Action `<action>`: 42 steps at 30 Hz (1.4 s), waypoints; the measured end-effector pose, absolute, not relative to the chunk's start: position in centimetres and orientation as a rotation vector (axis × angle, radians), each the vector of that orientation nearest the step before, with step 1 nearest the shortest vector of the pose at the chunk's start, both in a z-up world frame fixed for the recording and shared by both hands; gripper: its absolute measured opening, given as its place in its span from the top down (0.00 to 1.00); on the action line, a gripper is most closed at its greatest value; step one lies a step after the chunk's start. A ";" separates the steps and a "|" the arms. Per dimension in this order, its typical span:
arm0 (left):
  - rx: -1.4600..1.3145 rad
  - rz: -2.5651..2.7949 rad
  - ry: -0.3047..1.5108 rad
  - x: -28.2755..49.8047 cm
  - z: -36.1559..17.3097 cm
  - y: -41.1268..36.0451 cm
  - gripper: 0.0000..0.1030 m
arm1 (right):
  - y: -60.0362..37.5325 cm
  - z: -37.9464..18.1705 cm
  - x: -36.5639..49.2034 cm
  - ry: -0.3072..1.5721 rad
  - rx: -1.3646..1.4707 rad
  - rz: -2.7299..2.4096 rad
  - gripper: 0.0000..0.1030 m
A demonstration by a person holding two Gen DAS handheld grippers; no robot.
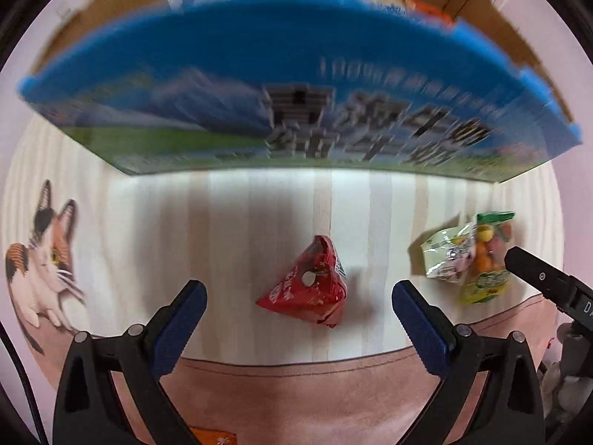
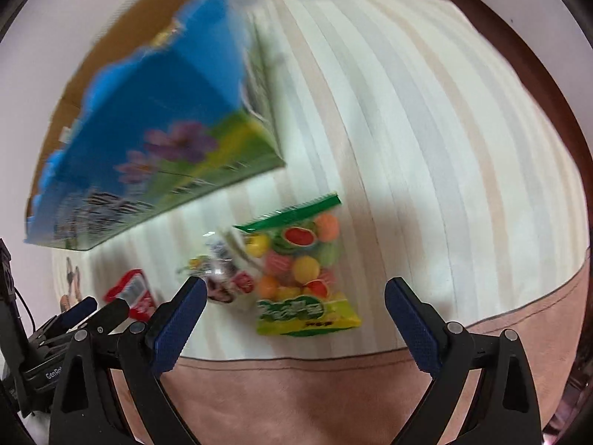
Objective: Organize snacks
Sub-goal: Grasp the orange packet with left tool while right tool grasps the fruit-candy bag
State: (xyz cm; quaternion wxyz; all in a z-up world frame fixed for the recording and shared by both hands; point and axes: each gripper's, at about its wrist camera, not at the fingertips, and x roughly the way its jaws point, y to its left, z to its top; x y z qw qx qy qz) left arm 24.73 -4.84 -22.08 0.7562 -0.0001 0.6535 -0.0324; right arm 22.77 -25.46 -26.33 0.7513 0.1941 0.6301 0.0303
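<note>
A: Why are both grippers spread so wide?

B: My guess is each is lining up on a snack. The left gripper (image 1: pixel 299 296) gapes empty, with the red pack (image 1: pixel 304 289) lying between its fingers on the striped cloth (image 1: pixel 229 259), near the cloth's front edge. The right gripper (image 2: pixel 295 294) is just as wide and holds nothing, with the candy bag (image 2: pixel 302 270) ahead of it.

A: And the box (image 1: pixel 259 89)?

B: It sits toward the back, open-topped, likely the place the snacks go. Some packets show over its rim.

A: What can't you make out?

B: The box print is blurred. A crumpled silver packet (image 2: pixel 222 274) touches the candy bag, but its label is unreadable.
</note>
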 end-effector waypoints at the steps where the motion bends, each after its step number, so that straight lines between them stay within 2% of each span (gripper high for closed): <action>1: -0.003 -0.070 1.441 24.9 -22.6 -5.0 0.00 | -25.5 -26.9 22.9 1.385 0.428 0.063 0.05; 2: -0.007 -0.064 1.450 25.0 -22.9 -5.0 0.00 | -25.5 -27.6 23.0 1.389 0.434 0.064 0.07; 3: -0.017 -0.064 1.450 24.9 -23.0 -5.0 0.00 | -25.3 -28.0 23.1 1.392 0.432 0.065 0.14; 4: -0.026 -0.062 1.449 24.7 -22.9 -4.9 0.00 | -25.1 -28.5 23.3 1.402 0.428 0.069 0.27; 5: -0.042 -0.058 1.444 24.4 -22.6 -4.6 0.00 | -24.7 -29.2 23.5 1.419 0.418 0.076 0.33; 9: -0.097 -0.017 1.408 22.0 -20.9 -1.6 0.00 | -23.5 -30.0 23.5 1.421 0.313 0.086 0.44; 17: -0.291 0.174 1.432 13.9 -19.4 7.9 0.00 | -20.6 -31.0 17.7 1.509 0.218 0.198 0.45; 24: -0.722 0.343 1.600 5.8 -25.2 12.9 0.01 | -16.5 -32.8 13.2 1.608 0.201 0.302 0.46; 28: -1.006 0.388 1.633 2.6 -29.2 14.2 0.01 | -13.7 -33.1 12.5 1.629 0.156 0.352 0.46; 31: -1.084 0.432 1.623 1.5 -30.7 14.5 0.01 | -11.8 -32.8 12.3 1.627 0.107 0.384 0.46; 34: -1.120 0.459 1.577 1.8 -31.2 14.4 0.03 | -10.6 -32.7 12.6 1.621 0.073 0.399 0.46; 42: -0.788 0.264 1.539 9.9 -29.5 8.7 0.03 | -10.9 -32.4 12.1 1.616 0.071 0.395 0.46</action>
